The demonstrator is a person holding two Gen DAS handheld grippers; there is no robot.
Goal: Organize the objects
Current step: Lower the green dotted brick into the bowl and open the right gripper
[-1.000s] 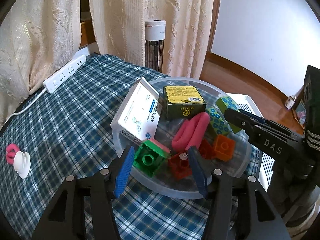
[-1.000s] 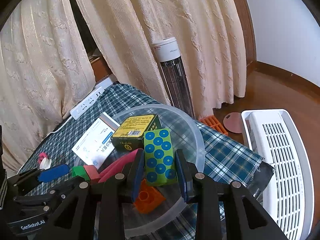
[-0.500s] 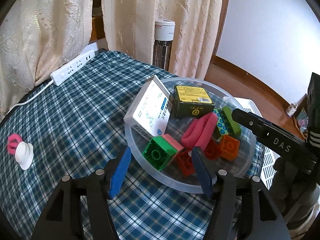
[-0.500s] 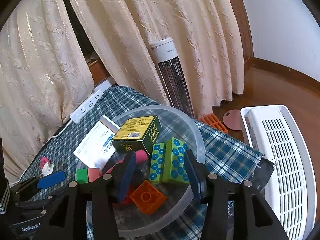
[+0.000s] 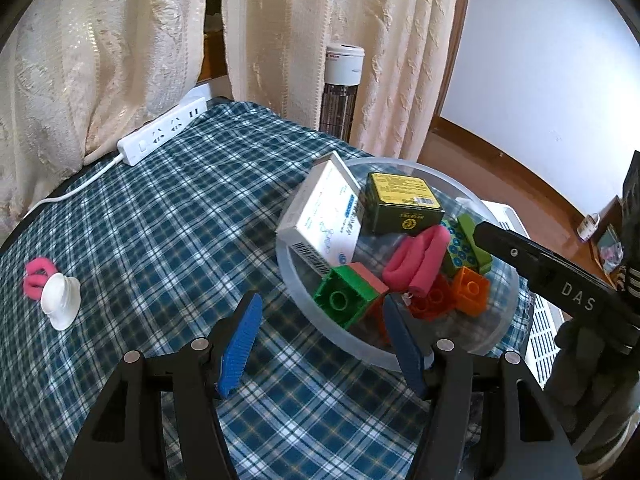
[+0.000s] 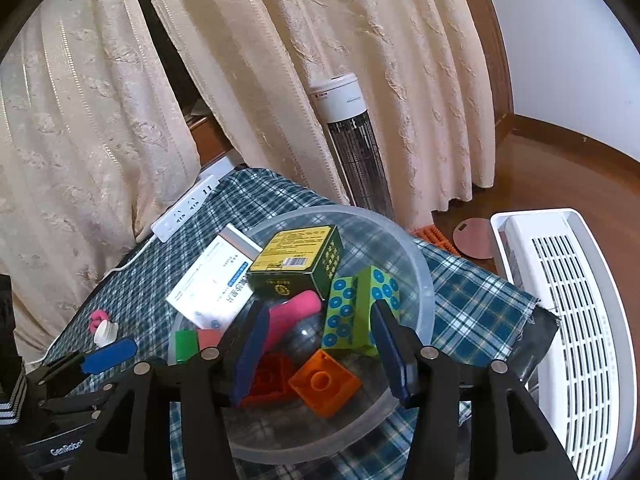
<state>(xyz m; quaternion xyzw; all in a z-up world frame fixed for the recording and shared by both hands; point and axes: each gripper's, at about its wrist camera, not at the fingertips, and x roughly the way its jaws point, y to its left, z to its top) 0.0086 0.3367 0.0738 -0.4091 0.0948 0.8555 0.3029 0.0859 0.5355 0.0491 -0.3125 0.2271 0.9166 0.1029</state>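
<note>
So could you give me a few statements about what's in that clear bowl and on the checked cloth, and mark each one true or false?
1. The dark green box lies inside the clear bowl. True.
2. The green block with blue dots is clamped in the right gripper. False: its jaws are opening and the block rests in the bowl, untouched.
3. The white power strip sits in the bowl. False: it lies on the checked cloth, near the curtain.
4. The orange brick is in the bowl. True.
5. The left gripper holds the pink roll. False: it is open and empty.
</note>
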